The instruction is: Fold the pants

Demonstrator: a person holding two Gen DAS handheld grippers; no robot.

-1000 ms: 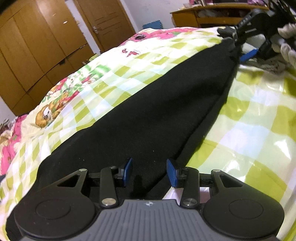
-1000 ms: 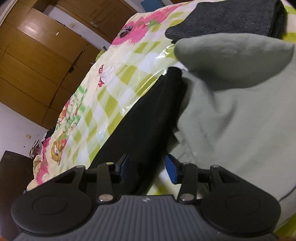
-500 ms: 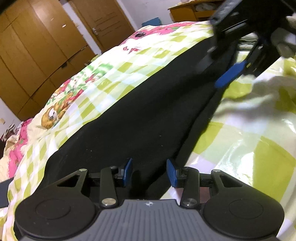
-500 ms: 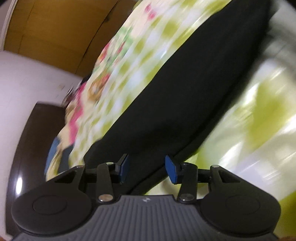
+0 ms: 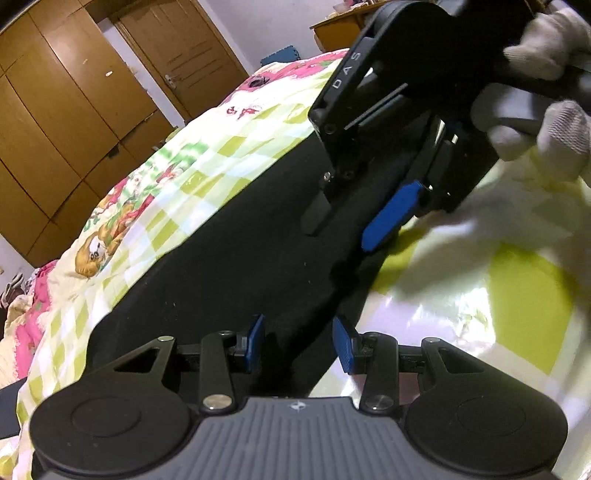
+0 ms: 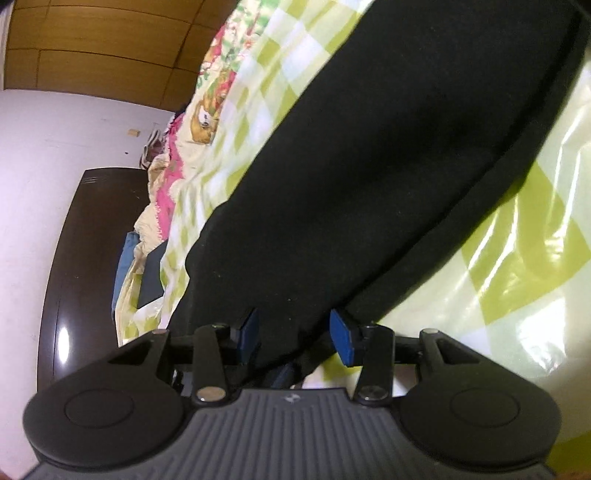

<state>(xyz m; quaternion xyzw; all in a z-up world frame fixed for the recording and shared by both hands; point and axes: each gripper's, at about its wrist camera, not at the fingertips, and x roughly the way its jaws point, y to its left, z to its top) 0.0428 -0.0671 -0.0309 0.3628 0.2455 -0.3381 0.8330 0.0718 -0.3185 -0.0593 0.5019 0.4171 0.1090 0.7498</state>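
Note:
Black pants (image 5: 240, 236) lie stretched out along a bed with a green-checked cover (image 5: 517, 295). My left gripper (image 5: 300, 345) hovers low over their near end. Its blue pads stand apart, and dark cloth shows behind the gap with nothing pinched. My right gripper (image 5: 351, 221), carried by a white-gloved hand (image 5: 554, 122), hangs over the pants' right edge further up, fingers apart. In the right wrist view the pants (image 6: 369, 166) run diagonally up to the right. That gripper (image 6: 293, 336) is open above their lower edge, and the pads do not press on the fabric.
Wooden wardrobes and a door (image 5: 74, 110) stand beyond the bed's far side, with a desk (image 5: 332, 26) at the back. Dark furniture (image 6: 85, 258), rumpled bedding (image 6: 147, 229) and a blue cloth (image 6: 123, 269) sit at the bed's end. The cover (image 6: 517, 258) is glossy.
My right gripper swung away from a grey garment and came along the black pants toward the left gripper. It now looms large in the left wrist view. The left gripper stayed put.

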